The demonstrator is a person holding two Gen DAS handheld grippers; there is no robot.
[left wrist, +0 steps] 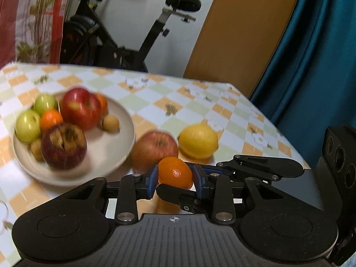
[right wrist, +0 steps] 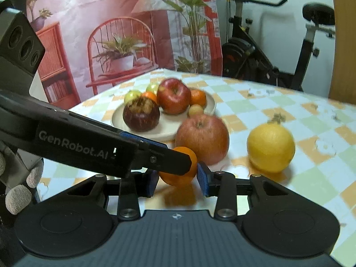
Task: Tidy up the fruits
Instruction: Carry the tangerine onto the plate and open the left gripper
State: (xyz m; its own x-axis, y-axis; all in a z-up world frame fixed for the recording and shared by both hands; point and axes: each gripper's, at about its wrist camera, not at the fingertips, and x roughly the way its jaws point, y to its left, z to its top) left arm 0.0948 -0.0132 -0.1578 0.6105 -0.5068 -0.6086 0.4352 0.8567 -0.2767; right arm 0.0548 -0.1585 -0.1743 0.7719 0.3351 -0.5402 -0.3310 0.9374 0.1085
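The small orange is pinched between the blue pads of the left tool, just in front of the pale apple. The right tool sits around that same orange, its right pad close but whether it's actually gripping, can't tell. Lemon is just right of the apple; the plate full of fruit is just left of it, all on the checkered desk.
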